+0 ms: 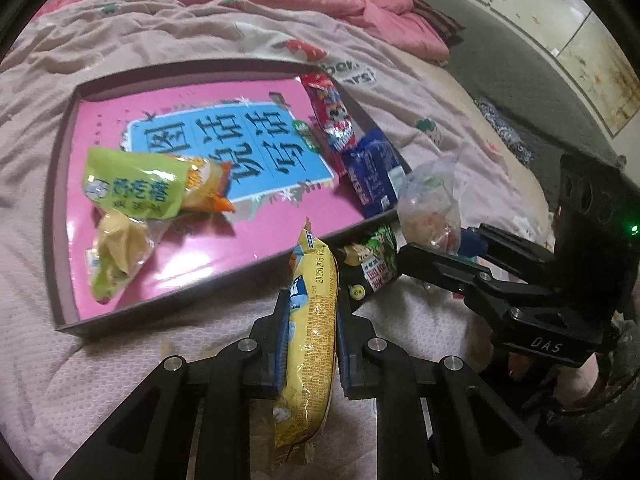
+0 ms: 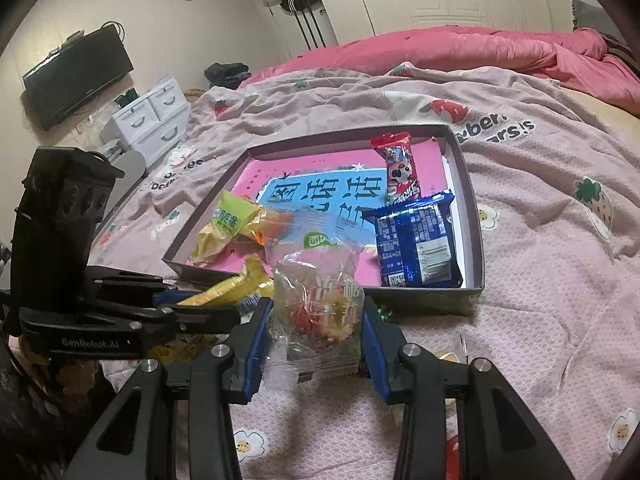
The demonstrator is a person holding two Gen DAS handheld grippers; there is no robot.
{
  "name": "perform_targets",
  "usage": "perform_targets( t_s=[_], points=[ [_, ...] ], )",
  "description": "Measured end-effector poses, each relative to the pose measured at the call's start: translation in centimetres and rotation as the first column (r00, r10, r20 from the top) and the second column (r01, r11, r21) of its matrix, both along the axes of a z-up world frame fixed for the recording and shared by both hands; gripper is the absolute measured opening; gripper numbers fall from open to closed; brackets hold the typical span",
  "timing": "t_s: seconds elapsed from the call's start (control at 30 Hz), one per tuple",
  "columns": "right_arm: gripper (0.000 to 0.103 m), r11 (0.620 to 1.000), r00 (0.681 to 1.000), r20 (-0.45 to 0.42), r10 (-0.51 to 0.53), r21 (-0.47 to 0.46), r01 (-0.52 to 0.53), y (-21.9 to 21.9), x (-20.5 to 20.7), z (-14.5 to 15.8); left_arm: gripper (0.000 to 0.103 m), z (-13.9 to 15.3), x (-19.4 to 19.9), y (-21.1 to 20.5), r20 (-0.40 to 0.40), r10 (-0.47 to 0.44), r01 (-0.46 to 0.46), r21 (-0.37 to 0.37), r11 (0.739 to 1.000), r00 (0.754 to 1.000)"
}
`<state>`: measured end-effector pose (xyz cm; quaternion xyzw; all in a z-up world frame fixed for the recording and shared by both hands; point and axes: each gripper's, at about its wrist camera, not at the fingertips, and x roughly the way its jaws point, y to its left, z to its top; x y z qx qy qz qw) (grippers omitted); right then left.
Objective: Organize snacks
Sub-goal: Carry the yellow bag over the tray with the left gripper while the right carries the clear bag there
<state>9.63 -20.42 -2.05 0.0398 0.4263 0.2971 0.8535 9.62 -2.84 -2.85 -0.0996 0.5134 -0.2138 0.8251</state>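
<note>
I am steering two hand-held grippers over a bed covered in a pink strawberry blanket (image 2: pixel 540 240), and each claw is already loaded. My left gripper (image 1: pixel 308 344) is clamped tight on a long yellow snack packet (image 1: pixel 310 332). The packet's long axis runs straight along the fingers — one end pokes out ahead of the tips, the other hangs back toward the camera. My right gripper (image 2: pixel 316 332) is closed partway on a clear crinkly snack bag (image 2: pixel 316 308), both pads pressing its sides.

What the coming move turns on: the shallow box (image 1: pixel 60 208) lies directly ahead of both claws, just beyond their tips. From the left gripper it sits ahead and slightly left, and the yellow packet's front end already reaches the near rim. From the right gripper the near rim is just past the clear bag.

Inside the box, a green packet (image 1: pixel 132 188) lies ahead-left of the left claw; a blue packet (image 2: pixel 416 244) and a red packet (image 2: pixel 398 168) lie ahead-right of the right claw. I judge the open pink floor between them the natural drop spot — a short push forward.
</note>
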Motion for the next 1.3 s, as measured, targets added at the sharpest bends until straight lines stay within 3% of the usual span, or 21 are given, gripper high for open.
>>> perform_targets(
  t_s=[0.53, 1.0, 1.3],
  points=[
    [0.043, 0.999, 0.999, 0.035, -0.022, 0.033, 0.021, -0.6, 0.0, 1.0, 0.020, 3.4, -0.3, 4.3, 0.094, 0.132, -0.131, -0.016, 0.991, 0.987],
    [0.043, 0.997, 0.995, 0.085, -0.044, 0.062, 0.038, -1.1, 0.1, 2.0, 0.020, 5.7, -0.5, 7.7, 0.210, 0.265, -0.260, -0.048, 0.964, 0.941],
    [0.043, 0.997, 0.994, 0.103, -0.030, 0.069, 0.023, -0.7, 0.3, 2.4, 0.020, 5.7, -0.1, 8.6, 0.212, 0.299, -0.291, -0.067, 0.954, 0.930]
  ],
)
